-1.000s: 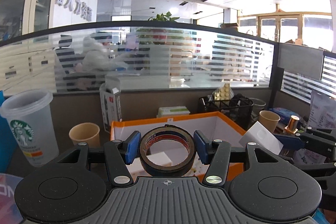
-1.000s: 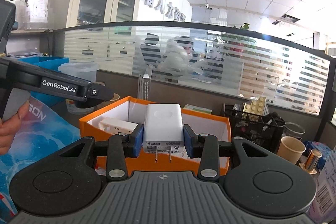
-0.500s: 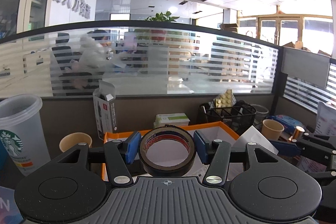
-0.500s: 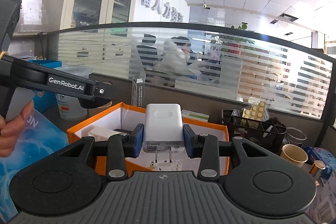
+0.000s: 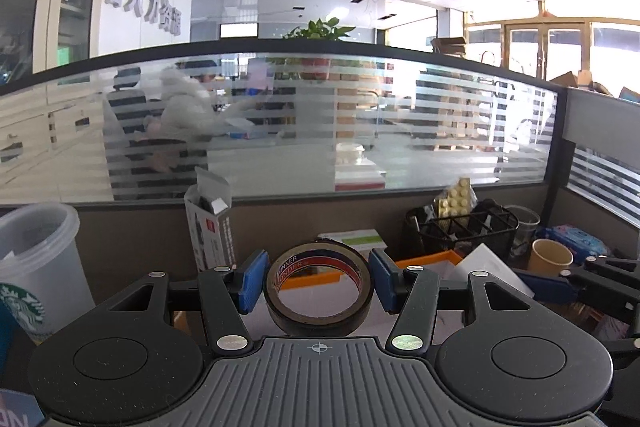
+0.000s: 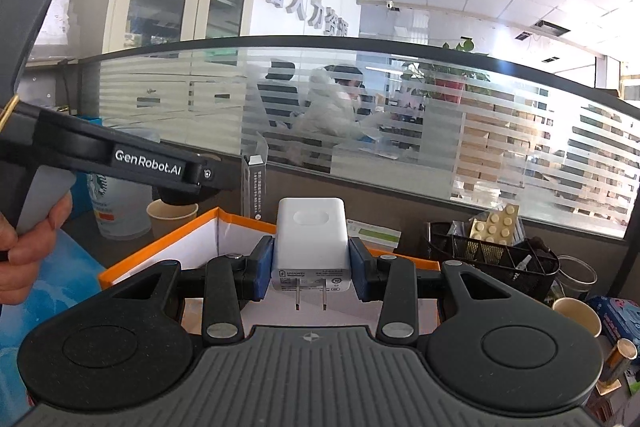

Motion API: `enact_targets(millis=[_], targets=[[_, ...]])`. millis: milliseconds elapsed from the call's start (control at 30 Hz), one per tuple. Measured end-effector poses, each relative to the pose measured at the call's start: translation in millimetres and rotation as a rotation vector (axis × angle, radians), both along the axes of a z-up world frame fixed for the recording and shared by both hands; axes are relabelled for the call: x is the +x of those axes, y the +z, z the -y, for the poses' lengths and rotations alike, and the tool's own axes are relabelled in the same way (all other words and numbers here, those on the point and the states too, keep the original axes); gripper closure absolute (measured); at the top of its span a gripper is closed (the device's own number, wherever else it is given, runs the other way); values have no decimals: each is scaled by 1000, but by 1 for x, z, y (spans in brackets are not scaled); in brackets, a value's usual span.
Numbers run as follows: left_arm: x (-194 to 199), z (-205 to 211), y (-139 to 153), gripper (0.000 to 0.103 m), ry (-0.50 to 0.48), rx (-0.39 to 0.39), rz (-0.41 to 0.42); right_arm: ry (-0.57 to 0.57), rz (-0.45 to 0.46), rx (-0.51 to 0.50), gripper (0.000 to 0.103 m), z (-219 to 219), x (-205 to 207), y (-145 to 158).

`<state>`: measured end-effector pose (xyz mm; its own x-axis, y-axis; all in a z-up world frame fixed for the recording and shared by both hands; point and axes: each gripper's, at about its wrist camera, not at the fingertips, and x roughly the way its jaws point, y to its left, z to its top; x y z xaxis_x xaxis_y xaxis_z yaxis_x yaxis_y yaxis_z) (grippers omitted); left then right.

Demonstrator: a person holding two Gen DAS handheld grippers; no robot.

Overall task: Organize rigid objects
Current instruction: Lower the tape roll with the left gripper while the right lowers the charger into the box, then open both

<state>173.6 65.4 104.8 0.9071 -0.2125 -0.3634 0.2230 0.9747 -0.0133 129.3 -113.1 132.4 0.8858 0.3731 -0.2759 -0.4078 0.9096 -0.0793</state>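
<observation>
In my left gripper [image 5: 318,285] I pinch a roll of dark tape [image 5: 319,290] edge-on between the blue pads, low in the middle of the left wrist view. Its curved rim gives the pads little to bite, so I judge it could roll or swivel out if I tilt. At lower left stands a clear cup [image 5: 38,267] with the Starbucks logo; the tape's core reads "WINNER". The orange-rimmed box [image 5: 430,259] shows just behind the tape, right of centre.

In the right wrist view, my left tool crosses the upper left, marked "GenRobot.AI", with a hand [image 6: 30,247] at the left edge. My right gripper [image 6: 312,273] is clamped on a white charger [image 6: 311,239] at centre, prongs pointing back toward the camera, label reading "HUAWEI". The box's near wall [image 6: 160,247] lies below and left. The smooth sides could slip, I think, and a drop onto the wall could tip the charger outside. The two tools are close and could knock.
</observation>
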Motion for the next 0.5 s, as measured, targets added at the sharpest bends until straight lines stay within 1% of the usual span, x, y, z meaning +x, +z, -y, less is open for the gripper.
enact_targets(millis=[300,400,500], targets=[[25,7,-1,50,2,-8,-27,-7,-39,25,67,-4,28,-1],[34,7,-9,50,8,-13,-56,-11,-64,34,67,-7,38,-7],[41,10,-20,50,9,3,-86,-9,-92,36,67,-6,45,-15]])
